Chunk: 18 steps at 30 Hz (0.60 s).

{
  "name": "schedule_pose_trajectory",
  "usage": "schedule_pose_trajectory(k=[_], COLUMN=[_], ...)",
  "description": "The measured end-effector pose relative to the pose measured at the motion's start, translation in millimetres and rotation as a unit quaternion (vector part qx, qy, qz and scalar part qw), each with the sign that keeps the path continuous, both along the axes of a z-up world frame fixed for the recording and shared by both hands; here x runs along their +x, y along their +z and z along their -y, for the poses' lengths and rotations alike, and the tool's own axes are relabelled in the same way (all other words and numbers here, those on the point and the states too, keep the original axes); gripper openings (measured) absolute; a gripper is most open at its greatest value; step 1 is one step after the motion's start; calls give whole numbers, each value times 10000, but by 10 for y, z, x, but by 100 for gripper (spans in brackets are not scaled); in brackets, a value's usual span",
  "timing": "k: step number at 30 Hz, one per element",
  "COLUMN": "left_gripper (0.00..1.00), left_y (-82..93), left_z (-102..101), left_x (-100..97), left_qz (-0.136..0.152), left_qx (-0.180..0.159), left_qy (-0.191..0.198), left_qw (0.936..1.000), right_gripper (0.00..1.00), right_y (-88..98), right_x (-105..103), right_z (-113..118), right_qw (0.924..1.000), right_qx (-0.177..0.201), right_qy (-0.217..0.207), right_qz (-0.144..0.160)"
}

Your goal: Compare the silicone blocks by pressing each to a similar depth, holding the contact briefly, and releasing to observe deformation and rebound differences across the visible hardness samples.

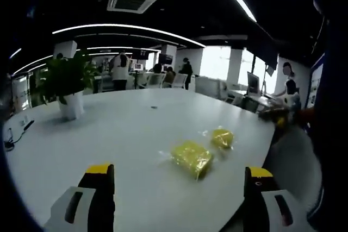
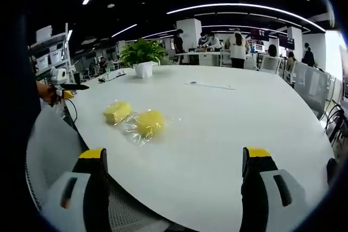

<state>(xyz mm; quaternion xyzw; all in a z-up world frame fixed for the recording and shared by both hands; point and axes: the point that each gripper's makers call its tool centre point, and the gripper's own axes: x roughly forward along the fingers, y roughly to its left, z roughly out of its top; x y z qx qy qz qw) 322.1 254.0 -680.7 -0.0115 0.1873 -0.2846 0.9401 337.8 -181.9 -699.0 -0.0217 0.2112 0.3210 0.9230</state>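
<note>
silicone blocks, two yellow ones in clear wrapping, lie close together on the white table [image 1: 136, 129]: in the left gripper view the bigger block [image 1: 191, 158] is at lower centre and the smaller block [image 1: 222, 137] just up and right of it. they look soft and light, and the wrapping may be slippery, so i would press down on the flat top, in the middle. left gripper [image 1: 179, 180] and right gripper [image 2: 176, 161] are both wide apart and hold nothing, not yet touching any block.
</note>
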Motion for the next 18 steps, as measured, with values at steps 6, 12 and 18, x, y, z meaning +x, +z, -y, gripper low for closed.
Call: schedule_pose_trajectory(k=[6, 12, 18], left_gripper=[100, 100, 100], left_y=[-11, -5, 47], left_z=[54, 77, 78], left_x=[-56, -67, -30], left_qz=[-110, -161, -108], left_qx=[-35, -81, -153], left_qy=[63, 89, 140], left_qw=[9999, 9998, 9997], right_gripper=[97, 97, 97], right_y=[-1, -11, 55], right_x=[40, 78, 70], right_z=[-31, -40, -102], right_qw=[10000, 9998, 9994], right_qx=[7, -69, 34], right_qy=[64, 163, 350], right_qz=[-8, -56, 40])
